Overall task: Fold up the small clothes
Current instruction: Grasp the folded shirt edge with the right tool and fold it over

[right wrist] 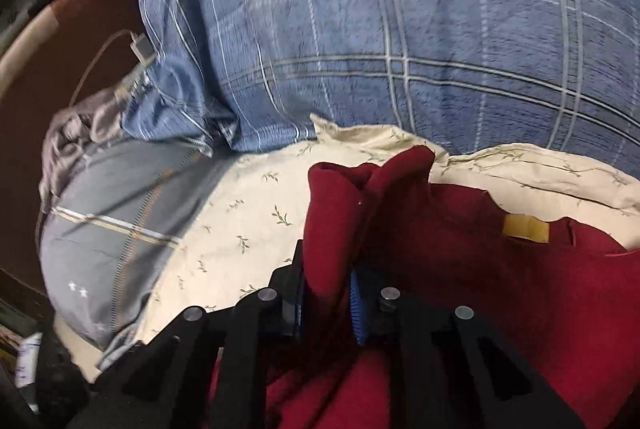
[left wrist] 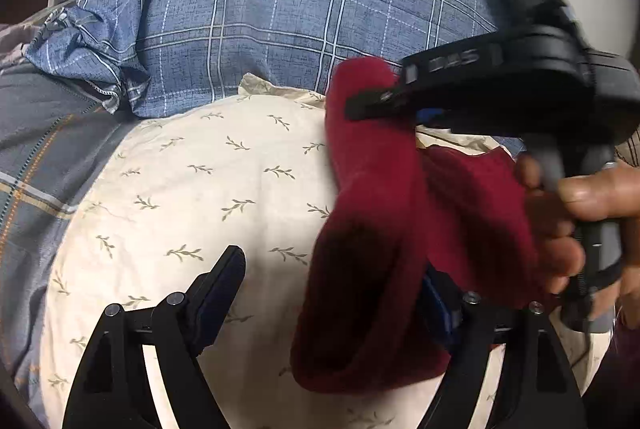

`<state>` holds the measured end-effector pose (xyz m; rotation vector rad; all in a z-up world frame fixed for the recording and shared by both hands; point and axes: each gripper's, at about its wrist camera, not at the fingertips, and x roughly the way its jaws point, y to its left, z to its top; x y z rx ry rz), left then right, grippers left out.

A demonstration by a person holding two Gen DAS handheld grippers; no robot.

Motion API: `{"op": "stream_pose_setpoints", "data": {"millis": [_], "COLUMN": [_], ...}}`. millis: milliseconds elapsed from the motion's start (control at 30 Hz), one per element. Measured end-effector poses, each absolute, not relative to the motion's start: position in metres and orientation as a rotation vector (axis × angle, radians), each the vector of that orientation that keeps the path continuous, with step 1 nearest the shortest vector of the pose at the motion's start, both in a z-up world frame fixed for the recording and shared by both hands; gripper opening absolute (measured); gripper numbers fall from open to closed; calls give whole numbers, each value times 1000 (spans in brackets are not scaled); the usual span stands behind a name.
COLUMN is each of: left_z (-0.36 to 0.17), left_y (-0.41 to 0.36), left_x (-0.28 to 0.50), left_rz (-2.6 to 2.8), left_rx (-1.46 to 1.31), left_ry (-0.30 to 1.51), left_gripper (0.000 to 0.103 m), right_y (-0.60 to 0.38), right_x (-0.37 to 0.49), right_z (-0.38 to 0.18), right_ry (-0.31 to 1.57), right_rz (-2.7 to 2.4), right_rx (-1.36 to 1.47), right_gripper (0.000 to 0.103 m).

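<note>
Red knit garment (right wrist: 460, 229) lies bunched on the cream pillow (left wrist: 192, 189), one part lifted, so the fold looks barely begun: no flat, squared shape shows, and a tan label (right wrist: 526, 227) sits exposed near a rumpled edge. Smoothing and the folds proper seem left to do.

Right claw (right wrist: 326, 303) is pinching an upright ridge of the cloth and, seen from the left wrist, reaches in from the right with the person's hand (left wrist: 576, 213) on its grip. Left claw (left wrist: 336, 293) is spread wide, low over the pillow, with cloth draped over its right finger.
</note>
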<state>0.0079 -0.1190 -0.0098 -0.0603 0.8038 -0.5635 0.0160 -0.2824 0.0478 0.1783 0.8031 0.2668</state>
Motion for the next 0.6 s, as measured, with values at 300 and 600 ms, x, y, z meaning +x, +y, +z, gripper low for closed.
{"op": "stream_pose_setpoints", "data": {"millis": [300,600], "left_z": [14,65], "left_y": [-146,-209], "left_x": [-19,-63], "left_rz": [-563,-707], "left_rx": [-65,2], "left_ry": [796,750], "left_gripper": [23,20], "right_y": [-316,-383], "right_x": [-7,-52], "right_z": [53,90], "right_ry": [782,685], "right_rz": [264,192], "right_rx": [207,212], "right_gripper": [16,16]}}
